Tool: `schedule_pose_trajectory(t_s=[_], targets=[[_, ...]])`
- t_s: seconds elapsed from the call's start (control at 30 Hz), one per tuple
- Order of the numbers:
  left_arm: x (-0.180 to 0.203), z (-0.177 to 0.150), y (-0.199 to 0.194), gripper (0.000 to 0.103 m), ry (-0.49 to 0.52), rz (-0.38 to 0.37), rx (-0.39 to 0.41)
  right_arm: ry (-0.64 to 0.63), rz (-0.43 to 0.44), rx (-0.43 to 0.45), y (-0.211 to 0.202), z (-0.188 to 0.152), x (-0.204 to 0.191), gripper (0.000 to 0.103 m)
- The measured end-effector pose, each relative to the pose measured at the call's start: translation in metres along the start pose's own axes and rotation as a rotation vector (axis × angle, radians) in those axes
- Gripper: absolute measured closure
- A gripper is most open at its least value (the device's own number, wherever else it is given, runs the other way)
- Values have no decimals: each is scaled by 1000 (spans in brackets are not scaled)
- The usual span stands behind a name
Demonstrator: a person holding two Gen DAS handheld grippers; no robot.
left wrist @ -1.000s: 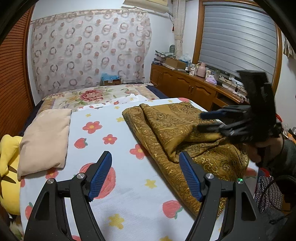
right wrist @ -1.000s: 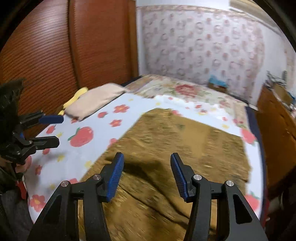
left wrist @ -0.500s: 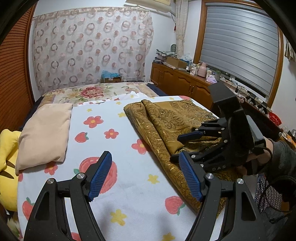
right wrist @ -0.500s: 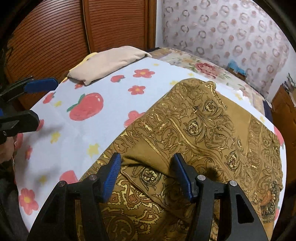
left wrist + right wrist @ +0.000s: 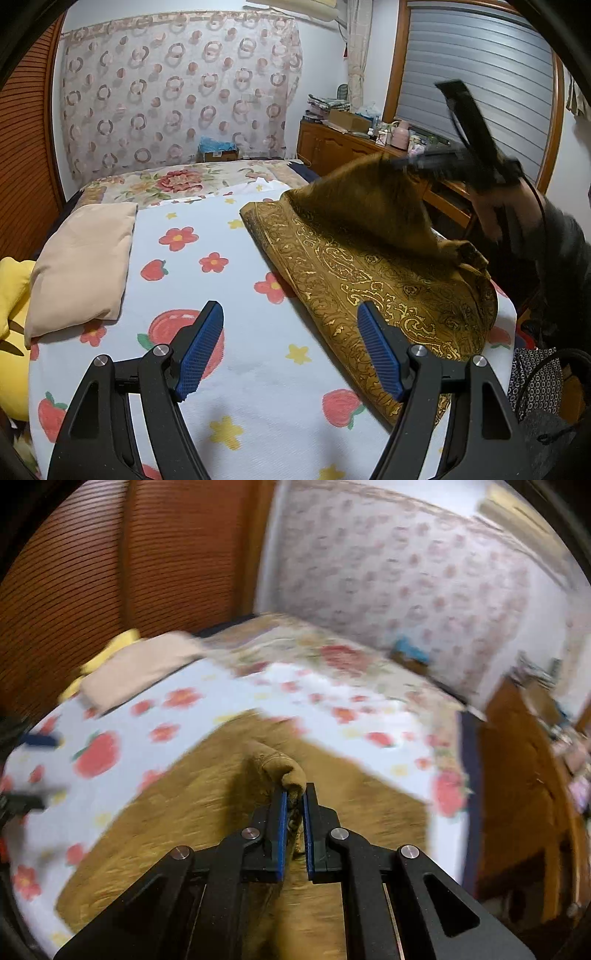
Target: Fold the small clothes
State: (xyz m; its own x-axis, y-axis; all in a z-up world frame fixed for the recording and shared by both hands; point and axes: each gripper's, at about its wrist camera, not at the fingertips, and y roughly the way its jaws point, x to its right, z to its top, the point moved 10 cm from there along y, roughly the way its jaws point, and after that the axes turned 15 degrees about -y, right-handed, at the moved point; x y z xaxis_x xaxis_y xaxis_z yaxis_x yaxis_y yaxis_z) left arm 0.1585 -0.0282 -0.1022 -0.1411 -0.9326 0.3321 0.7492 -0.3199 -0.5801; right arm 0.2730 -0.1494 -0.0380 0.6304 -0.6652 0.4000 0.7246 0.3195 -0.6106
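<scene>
The right hand-held gripper was nearly closed, its blue pads pinching a bunched fold of the gold-patterned brown cloth between them. A knob of the fabric stuck out just past the fingertips, and the rest of the cloth fell away below and to either side of the gripper. Seen from the left wrist view, the right hand-held gripper was blurred and raised above the cloth, lifting one part of it into a tent-like peak while the remainder lay spread on the bed.

The left hand-held gripper was wide open and held nothing. It hung over the bed, with its right finger over the near edge of the cloth and its left finger over the bare sheet beside the cloth.

The cloth lay on the side of the bed nearest the wooden cabinet. The sheet was white, printed with red flowers, strawberries and yellow stars. On the far side of the bed from the cloth, well apart from it, lay a beige pillow, with a yellow plush toy touching the pillow's outer edge. Beyond the cloth, at the far end of the bed, a ring-patterned curtain covered the wall.
</scene>
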Motion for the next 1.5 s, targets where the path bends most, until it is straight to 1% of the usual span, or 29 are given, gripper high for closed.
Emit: schedule_pose_trajectory(t_s=[0.07, 0.17, 0.3, 0.33, 0.37, 0.4, 0.43, 0.47, 0.5, 0.6, 0.63, 0.67, 0.7, 0.87, 0.93, 1.07, 1.27, 1.3, 1.5], targets=[[1, -2, 1, 27, 2, 0, -3, 22, -80, -29, 6, -5, 36, 95], [3, -4, 4, 27, 7, 0, -11, 92, -139, -93, 25, -19, 77, 95], [4, -8, 9, 27, 14, 5, -27, 178, -214, -218, 62, -40, 115, 94], [4, -9, 9, 27, 16, 6, -29, 197, -254, -247, 68, -46, 124, 86], [4, -9, 10, 27, 16, 5, -31, 209, -275, -261, 72, -48, 128, 82], [5, -9, 10, 27, 16, 5, -34, 224, -263, -260, 75, -47, 129, 73], [6, -10, 11, 27, 19, 4, -37, 242, -235, -252, 76, -46, 125, 70], [7, -10, 11, 27, 21, 4, -38, 255, -219, -237, 76, -46, 123, 70], [7, -10, 12, 27, 23, 3, -38, 260, -212, -219, 73, -44, 121, 68], [12, -9, 13, 27, 24, -4, -38, 267, -180, -160, 59, -46, 113, 60], [14, -9, 14, 27, 24, -8, -37, 274, -161, -136, 51, -52, 108, 56], [16, -9, 15, 27, 24, -11, -38, 278, -141, -119, 42, -59, 102, 56], [19, -10, 17, 27, 25, -13, -43, 277, -124, -107, 36, -63, 93, 55], [34, -20, 22, 27, 51, -31, -64, 240, -80, -70, 6, -109, 66, 55], [40, -25, 26, 27, 59, -39, -77, 213, -62, -75, -6, -123, 48, 55], [52, -31, 30, 27, 74, -52, -90, 211, -41, -82, -27, -148, 32, 55], [64, -45, 34, 27, 100, -57, -121, 223, -37, -102, -54, -185, 19, 55], [65, -46, 34, 27, 103, -56, -124, 223, -34, -111, -56, -194, 18, 55], [69, -52, 38, 27, 111, -54, -141, 245, -42, -149, -64, -221, 15, 55]])
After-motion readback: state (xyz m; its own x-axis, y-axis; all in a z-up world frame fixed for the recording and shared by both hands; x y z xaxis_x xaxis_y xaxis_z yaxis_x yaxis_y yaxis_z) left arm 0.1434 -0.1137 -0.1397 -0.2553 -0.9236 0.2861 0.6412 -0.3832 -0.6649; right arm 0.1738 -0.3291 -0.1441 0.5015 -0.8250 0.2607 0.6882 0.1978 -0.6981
